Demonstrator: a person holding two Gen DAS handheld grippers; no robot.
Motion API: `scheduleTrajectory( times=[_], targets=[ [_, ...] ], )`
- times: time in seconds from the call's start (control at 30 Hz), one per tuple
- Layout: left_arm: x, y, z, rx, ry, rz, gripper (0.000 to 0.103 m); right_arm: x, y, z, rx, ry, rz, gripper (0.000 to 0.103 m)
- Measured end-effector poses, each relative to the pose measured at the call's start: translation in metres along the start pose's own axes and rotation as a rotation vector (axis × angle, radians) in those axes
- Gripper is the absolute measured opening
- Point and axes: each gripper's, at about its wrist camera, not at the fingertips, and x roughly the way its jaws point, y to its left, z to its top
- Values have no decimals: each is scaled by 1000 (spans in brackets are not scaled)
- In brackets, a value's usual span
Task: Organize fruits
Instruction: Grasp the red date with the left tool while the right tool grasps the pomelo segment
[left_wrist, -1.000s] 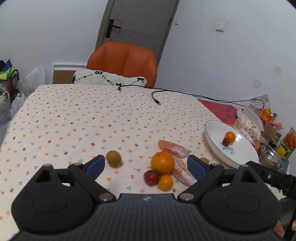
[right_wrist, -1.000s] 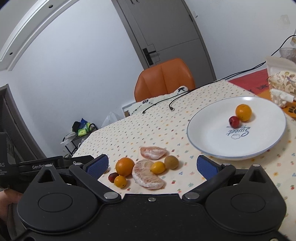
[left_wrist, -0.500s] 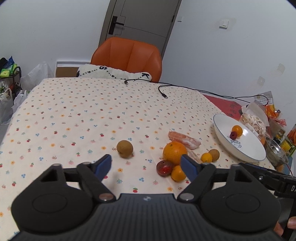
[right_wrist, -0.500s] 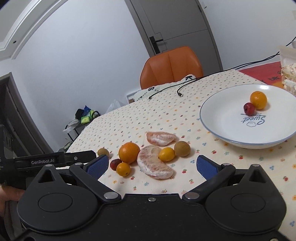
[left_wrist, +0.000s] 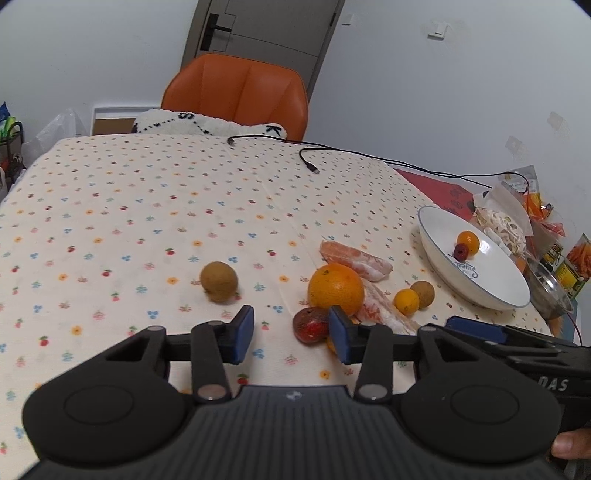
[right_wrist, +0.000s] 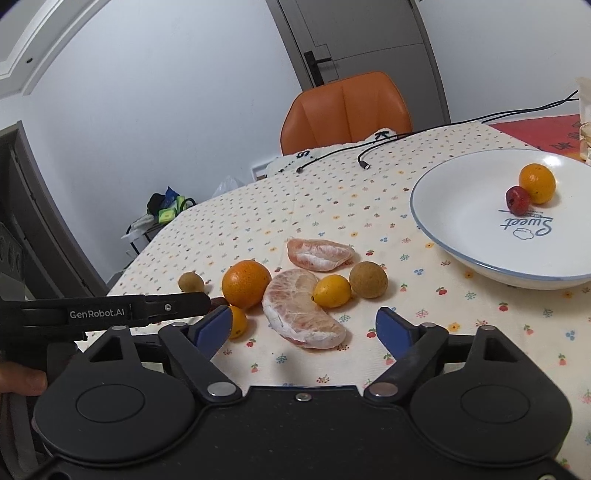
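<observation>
My left gripper (left_wrist: 291, 336) is open, its jaws fairly close together, low over the cloth. A dark red fruit (left_wrist: 310, 328) lies just inside its right pad. Behind that sit a large orange (left_wrist: 336, 288) and, apart to the left, a brown round fruit (left_wrist: 218, 281). My right gripper (right_wrist: 303, 330) is open wide, with a big pomelo segment (right_wrist: 301, 308) lying on the table between its fingertips. Beside it are a small yellow fruit (right_wrist: 332, 290), another brown fruit (right_wrist: 368, 279) and a second pomelo segment (right_wrist: 319, 254). The white plate (right_wrist: 461, 206) holds a small orange (right_wrist: 537, 183) and a red fruit (right_wrist: 518, 199).
An orange chair (left_wrist: 236, 92) with a white cushion stands at the table's far edge. A black cable (left_wrist: 310, 162) lies across the back of the cloth. Snack packets (left_wrist: 506, 218) and a metal bowl (left_wrist: 550, 295) crowd the right edge beyond the plate.
My left gripper's jaws have narrowed a good deal, and it now sits by the dark red fruit. My right gripper has come closer to the big pomelo segment.
</observation>
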Motion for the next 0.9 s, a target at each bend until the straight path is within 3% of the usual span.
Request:
scheduleTrajectory(
  times=[0.23,0.5,0.57,0.63,0.9],
  targets=[
    [7,-3,1,0,2,-21,35,9,-2,1,-4,23,11,70],
    [5,6,-2,-22,3,-30,32,18,5,4,-44,36,16,66],
    [4,7,-2,-25,7,-35,32,20,9,3,-62,42,8,62],
    [3,7,-3,-28,10,-38,30,20,10,4,-72,44,-11,45],
    [3,5,-3,-38,12,-57,21,12,5,2,-57,69,23,33]
  ],
)
